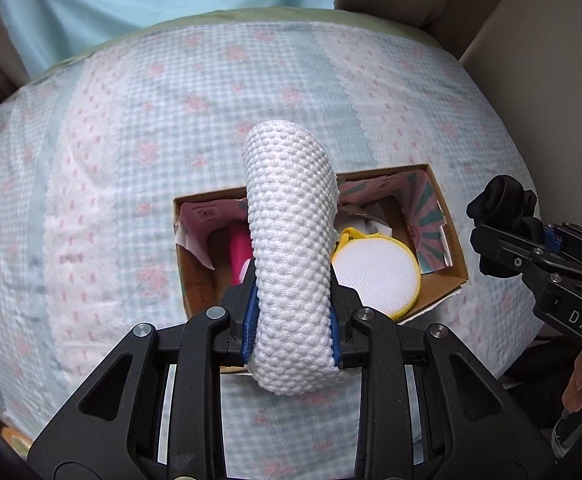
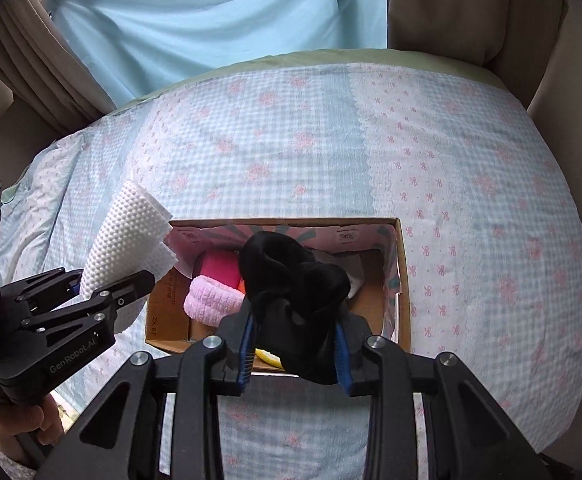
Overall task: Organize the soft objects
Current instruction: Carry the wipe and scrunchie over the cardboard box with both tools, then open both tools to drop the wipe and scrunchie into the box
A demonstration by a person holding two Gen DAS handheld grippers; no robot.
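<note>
My left gripper (image 1: 293, 320) is shut on a white bumpy folded cloth (image 1: 291, 240), held above the near left part of an open cardboard box (image 1: 449, 224) on the bed. The cloth (image 2: 125, 236) and left gripper (image 2: 103, 280) also show in the right wrist view. My right gripper (image 2: 295, 344) is shut on a bunched black cloth (image 2: 295, 292), held over the box's (image 2: 401, 280) near edge; it also shows at the right of the left wrist view (image 1: 499, 216). Inside the box lie a round white pad with yellow rim (image 1: 377, 276), a pink fuzzy band (image 2: 211, 300) and a magenta item (image 2: 221, 268).
The bed is covered with a light blue checked quilt with pink flowers (image 2: 291, 152). A light blue curtain (image 2: 211, 12) hangs behind the bed, with beige padded surfaces (image 2: 451, 8) at the right. The box has a pink and teal paper lining (image 1: 423, 208).
</note>
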